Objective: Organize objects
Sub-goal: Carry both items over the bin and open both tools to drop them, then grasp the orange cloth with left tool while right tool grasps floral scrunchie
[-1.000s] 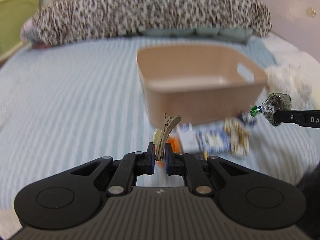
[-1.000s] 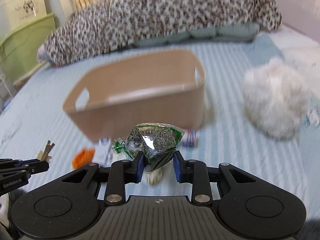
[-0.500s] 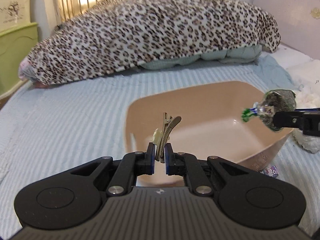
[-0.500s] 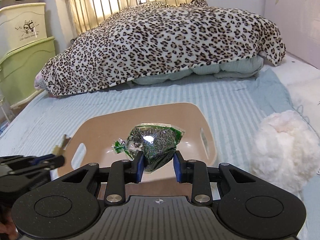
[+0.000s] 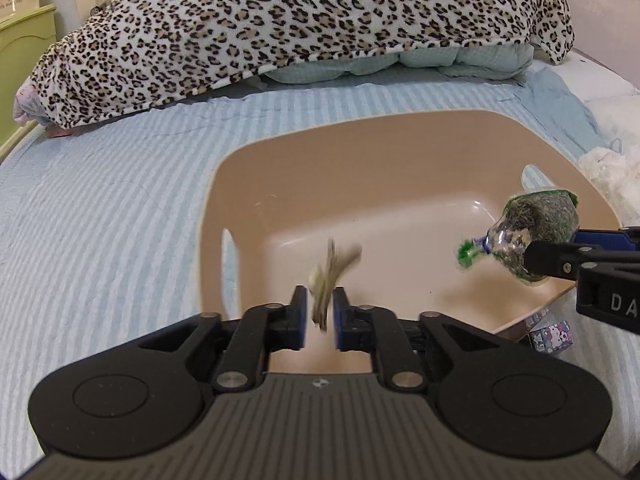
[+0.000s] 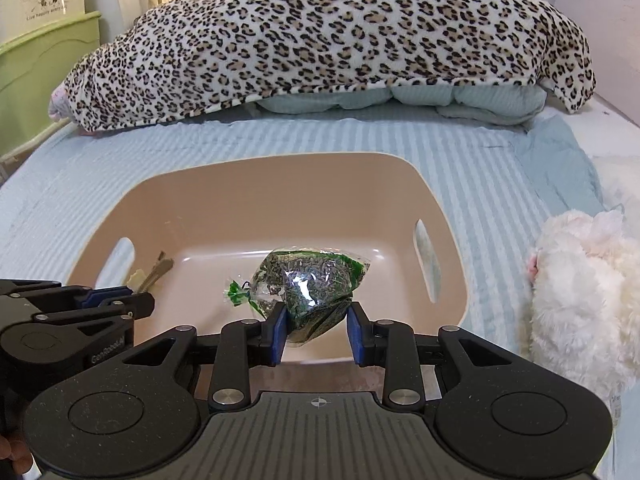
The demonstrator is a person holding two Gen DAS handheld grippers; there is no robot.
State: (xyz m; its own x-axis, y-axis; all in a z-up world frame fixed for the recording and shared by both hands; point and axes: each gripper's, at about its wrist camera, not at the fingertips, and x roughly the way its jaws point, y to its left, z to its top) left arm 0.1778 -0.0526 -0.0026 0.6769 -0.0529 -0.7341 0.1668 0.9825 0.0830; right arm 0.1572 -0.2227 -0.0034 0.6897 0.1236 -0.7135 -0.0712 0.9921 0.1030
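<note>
- Behind everything lies a bed in pale blue striped quilting (image 5: 100,208), a leopard-print blanket (image 6: 320,36) heaped along its head edge.
- Near the bed's middle sits a beige plastic bin with cut-out handles (image 5: 400,136); nothing rests on its floor yet, so sorting looks barely begun.
- Left gripper (image 5: 320,312) hangs over the bin, fingers parted, a blurred tan metal hair clip (image 5: 330,276) loose between them.
- Right gripper (image 6: 316,330) pinches a clear knotted bag of dark green pellets (image 6: 308,280) above the bin.
- A small printed packet (image 5: 554,330) waits outside the bin's near right corner.
</note>
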